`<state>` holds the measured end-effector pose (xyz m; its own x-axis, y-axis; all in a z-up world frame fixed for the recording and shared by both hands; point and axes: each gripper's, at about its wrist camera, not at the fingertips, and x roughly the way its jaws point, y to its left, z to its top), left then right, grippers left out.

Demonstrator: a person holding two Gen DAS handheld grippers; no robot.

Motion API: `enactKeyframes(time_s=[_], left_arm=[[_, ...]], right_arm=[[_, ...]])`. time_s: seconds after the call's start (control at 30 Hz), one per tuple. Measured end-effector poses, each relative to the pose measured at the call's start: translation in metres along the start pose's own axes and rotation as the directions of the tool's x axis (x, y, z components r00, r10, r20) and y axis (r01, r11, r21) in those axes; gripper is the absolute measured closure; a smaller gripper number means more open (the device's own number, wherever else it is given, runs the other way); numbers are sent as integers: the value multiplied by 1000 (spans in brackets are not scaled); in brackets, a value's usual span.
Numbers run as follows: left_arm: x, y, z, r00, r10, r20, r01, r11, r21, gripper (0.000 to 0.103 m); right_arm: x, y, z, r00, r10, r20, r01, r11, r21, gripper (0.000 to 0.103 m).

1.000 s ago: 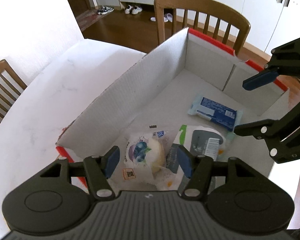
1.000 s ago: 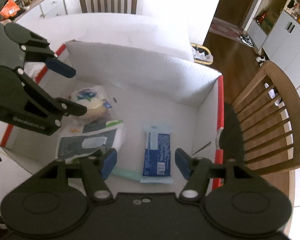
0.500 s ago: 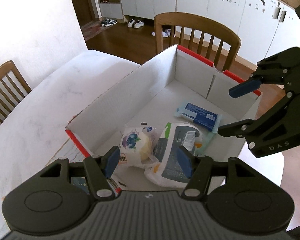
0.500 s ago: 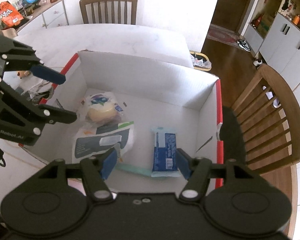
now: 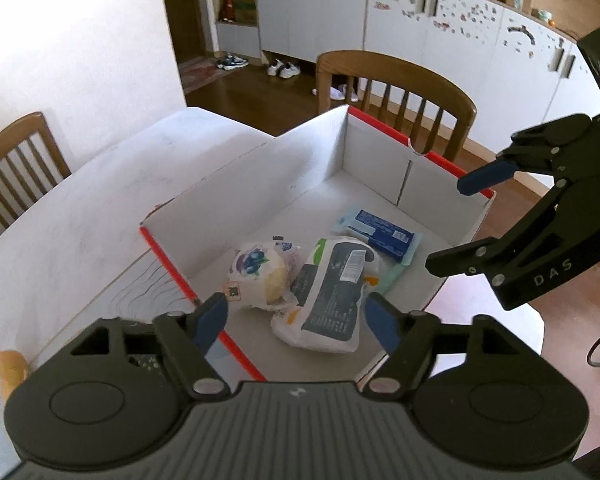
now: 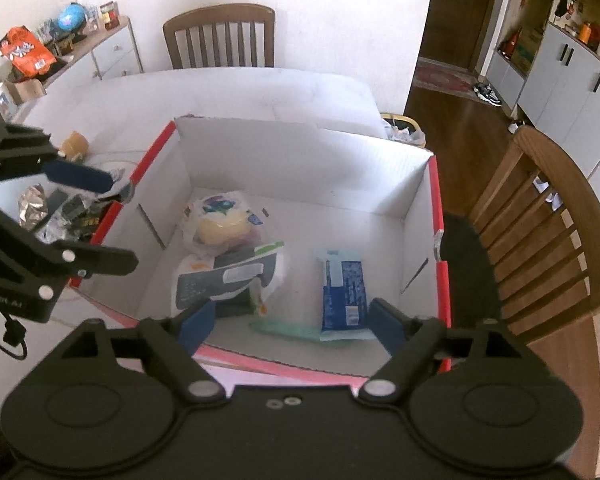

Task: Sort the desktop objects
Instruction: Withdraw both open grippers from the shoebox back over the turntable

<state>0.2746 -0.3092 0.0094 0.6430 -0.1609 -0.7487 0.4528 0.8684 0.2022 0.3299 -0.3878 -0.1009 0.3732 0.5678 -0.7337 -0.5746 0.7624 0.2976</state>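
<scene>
3 packets (image 5: 324, 292) inside white box (image 5: 376, 164)

Black gripper bodies, blue fingers (image 5: 210, 317), silver screws, white "DAS" lettering

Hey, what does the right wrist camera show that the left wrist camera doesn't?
Only the right wrist view shows the loose wrappers on the table beside the box, and the sideboard with an orange snack bag.

Only the left wrist view shows shoes by the cabinets.

Both show the white box, with the blueberry bun, grey-label bag and blue pack inside, and open, empty tongs.
</scene>
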Motion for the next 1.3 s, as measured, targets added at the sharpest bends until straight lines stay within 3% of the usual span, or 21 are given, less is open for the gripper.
enactKeyframes(time_s=[0.33,0.53,0.93,1.3], left_arm=[[-16,3,-16,1000,6,28,-5,999,-39,18],[-22,9,-31,999,-10,40,11,999,-44,3],[-44,41,-58,995,-60,76,62,998,-19,0],[-67,99,-95,994,-67,81,72,996,-60,0]], right_arm=[[-3,5,-6,1000,15,24,-16,999,40,14],[-3,19,-7,1000,19,23,-20,999,44,14],[-9,63,-5,999,-22,33,19,996,87,14],[1,129,10,999,-4,38,1,995,101,14]])
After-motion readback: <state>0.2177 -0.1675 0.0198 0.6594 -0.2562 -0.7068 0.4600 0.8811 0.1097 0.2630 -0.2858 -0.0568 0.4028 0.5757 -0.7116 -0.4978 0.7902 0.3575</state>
